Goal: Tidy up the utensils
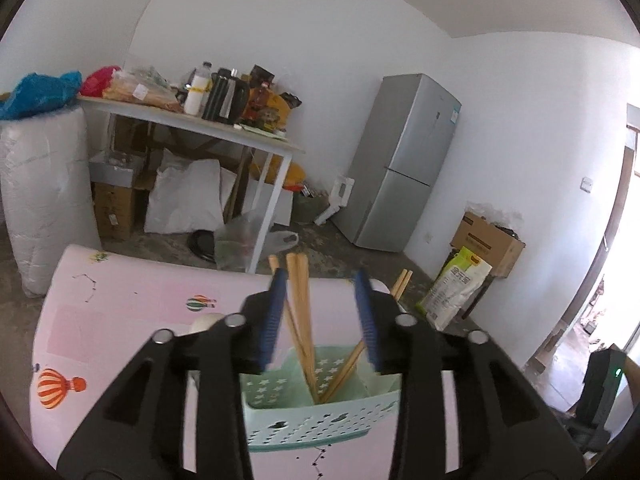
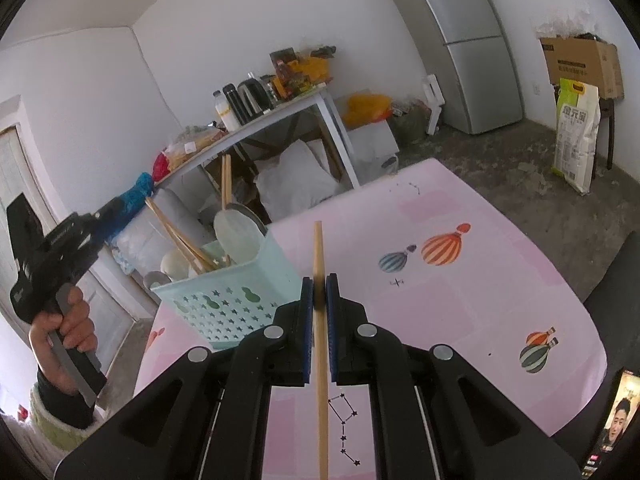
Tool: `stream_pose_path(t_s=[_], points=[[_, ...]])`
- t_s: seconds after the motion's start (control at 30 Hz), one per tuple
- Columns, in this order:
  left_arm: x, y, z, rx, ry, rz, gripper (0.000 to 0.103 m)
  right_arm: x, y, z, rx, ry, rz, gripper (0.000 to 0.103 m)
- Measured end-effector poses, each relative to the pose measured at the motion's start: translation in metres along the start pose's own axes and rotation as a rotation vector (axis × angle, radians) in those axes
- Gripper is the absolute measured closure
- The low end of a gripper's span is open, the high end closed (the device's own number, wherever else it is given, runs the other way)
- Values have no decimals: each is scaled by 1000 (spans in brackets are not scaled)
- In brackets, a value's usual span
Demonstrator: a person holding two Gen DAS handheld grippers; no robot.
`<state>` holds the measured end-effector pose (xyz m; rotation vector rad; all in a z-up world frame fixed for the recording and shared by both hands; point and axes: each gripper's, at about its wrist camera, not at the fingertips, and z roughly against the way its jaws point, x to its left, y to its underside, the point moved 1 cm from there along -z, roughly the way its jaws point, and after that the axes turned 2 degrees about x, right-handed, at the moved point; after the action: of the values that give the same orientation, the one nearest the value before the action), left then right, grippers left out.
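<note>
two spoons [image 2: 236,236] crowd basket [image 2: 224,312] | chopsticks [image 1: 300,312] lean inside

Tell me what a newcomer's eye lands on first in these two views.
First, the single wooden chopstick clamped upright in the right gripper above the pink balloon-print tablecloth. Next, the mint green basket at the table's edge, with chopsticks leaning in it between the open jaws of the left gripper. Behind stands a silver fridge.
</note>
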<state>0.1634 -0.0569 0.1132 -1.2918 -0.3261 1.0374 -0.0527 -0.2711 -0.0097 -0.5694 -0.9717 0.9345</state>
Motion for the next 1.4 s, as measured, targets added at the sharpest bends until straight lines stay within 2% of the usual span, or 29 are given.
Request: stream_pose_path(t_s=[0.2, 0.47, 0.77, 0.87, 1.07, 1.27, 1.3, 1.4], points=[[0, 12, 24, -26, -24, -29, 46, 21, -27, 17, -75, -72, 41, 96], [9, 36, 45, 8, -58, -63, 21, 72, -87, 36, -196, -255, 146, 96], [21, 63, 52, 57, -130, -75, 12, 112, -140, 26, -237, -352, 200, 96], [30, 75, 50, 82, -151, -58, 11, 122, -147, 17, -251, -343, 227, 97], [39, 90, 43, 115, -180, -87, 11, 129, -135, -27, -183, -282, 272, 97], [41, 100, 26, 157, -168, -143, 11, 120, -107, -81, -15, -235, 308, 95], [41, 102, 22, 166, -152, -158, 11, 116, -105, -83, -2, -231, 311, 93], [39, 107, 10, 191, -126, -204, 10, 101, -102, -74, -20, -245, 274, 62]])
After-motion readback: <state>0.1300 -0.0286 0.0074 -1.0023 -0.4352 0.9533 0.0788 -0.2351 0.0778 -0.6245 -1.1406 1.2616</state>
